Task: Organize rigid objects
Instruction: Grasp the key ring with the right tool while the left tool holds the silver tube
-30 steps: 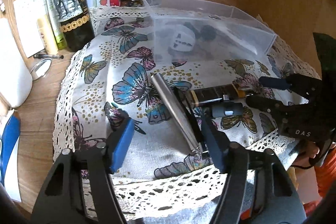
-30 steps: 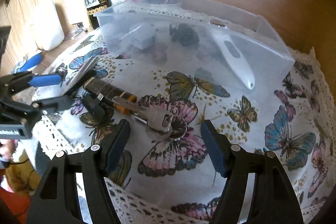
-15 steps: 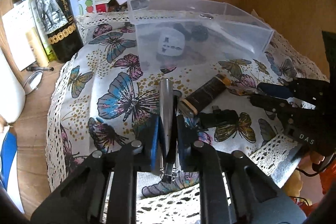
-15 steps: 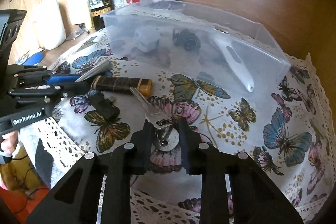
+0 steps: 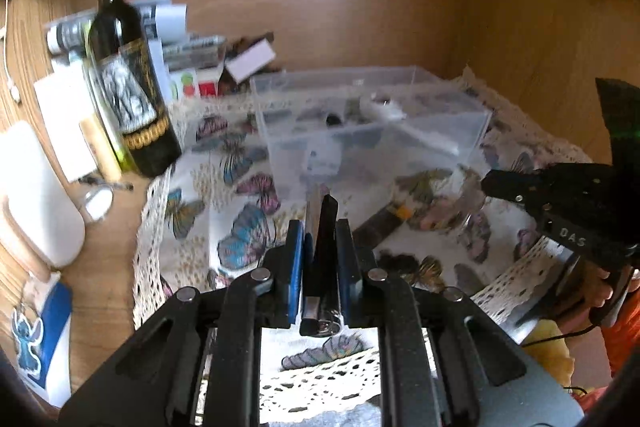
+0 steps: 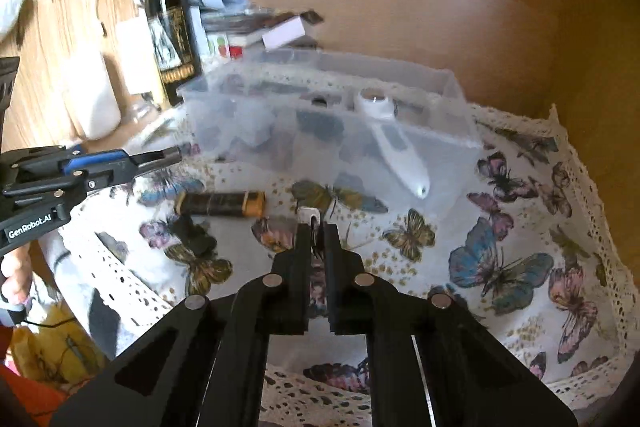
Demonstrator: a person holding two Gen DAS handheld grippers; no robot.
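- Carrying two pieces at once toward the clear plastic bin [image 5: 372, 131], we judge this the transfer step: both are gripped, neither is over the bin yet.
- Our left gripper [image 5: 319, 255] is clamped on a metal tube [image 5: 311, 223] with a black strip alongside it, pointing toward the bin's near wall and short of it.
- Our right gripper [image 6: 317, 247] is pinched together on a key [image 6: 310, 215]; only its silver tip shows past the fingers, in front of the bin.
- In front of the bin, on the butterfly cloth [image 6: 500, 267], a dark cylinder with an orange end [image 6: 220, 203] and a small black piece [image 6: 192, 233] lie loose.
- Inside the bin we see a white handled tool [image 6: 396, 151] and a few dark bits.
- Next, as we read it, each load must rise over the bin's rim before the grip opens; the long tube needs to go in lengthwise, clear of the white tool.
- The wine bottle [image 5: 128, 75] stands left of the bin, out of the path.
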